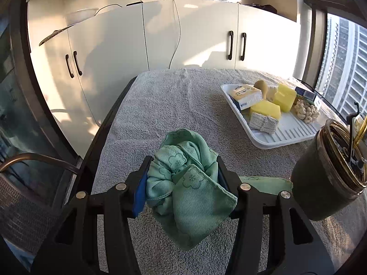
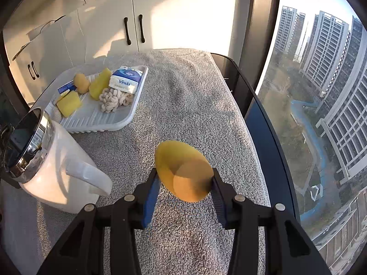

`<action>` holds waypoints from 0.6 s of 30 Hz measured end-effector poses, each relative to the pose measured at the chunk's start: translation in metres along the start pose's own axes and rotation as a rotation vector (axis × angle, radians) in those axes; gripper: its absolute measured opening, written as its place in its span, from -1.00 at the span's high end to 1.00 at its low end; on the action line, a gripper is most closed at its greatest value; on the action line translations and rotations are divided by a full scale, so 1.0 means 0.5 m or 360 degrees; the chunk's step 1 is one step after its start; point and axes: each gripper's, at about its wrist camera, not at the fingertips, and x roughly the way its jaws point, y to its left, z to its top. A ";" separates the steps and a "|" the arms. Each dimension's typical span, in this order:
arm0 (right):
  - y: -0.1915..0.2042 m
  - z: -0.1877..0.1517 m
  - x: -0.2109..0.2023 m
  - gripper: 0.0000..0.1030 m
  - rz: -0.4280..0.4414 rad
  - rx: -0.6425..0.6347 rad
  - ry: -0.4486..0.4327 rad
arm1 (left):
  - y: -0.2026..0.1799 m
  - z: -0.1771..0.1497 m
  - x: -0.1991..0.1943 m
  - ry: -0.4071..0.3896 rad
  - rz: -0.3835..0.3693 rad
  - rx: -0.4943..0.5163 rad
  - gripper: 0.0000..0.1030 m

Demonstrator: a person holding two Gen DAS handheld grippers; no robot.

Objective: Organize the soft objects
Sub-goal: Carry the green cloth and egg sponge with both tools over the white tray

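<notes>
You are clamping a bunched green microfiber cloth (image 1: 183, 183) in your left claw (image 1: 182, 178), its loose corner hanging free above the grey towel (image 1: 160, 105) covering the desk, so it can travel without dragging. Your right claw (image 2: 184, 178) is pinching a yellow oval sponge (image 2: 183, 169) by its sides, lifted clear of the towel. Both loads are probably heading to the white tray (image 1: 286, 135), which is already holding yellow sponges (image 1: 266, 110), tissue packs (image 1: 245, 95) and a knitted cloth (image 1: 263, 122) at its far end, leaving its near ribbed part bare.
</notes>
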 end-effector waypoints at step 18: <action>0.098 0.185 0.085 0.11 0.0230 -0.0135 0.0010 | -0.066 0.150 0.135 0.0033 -0.0198 0.0091 0.04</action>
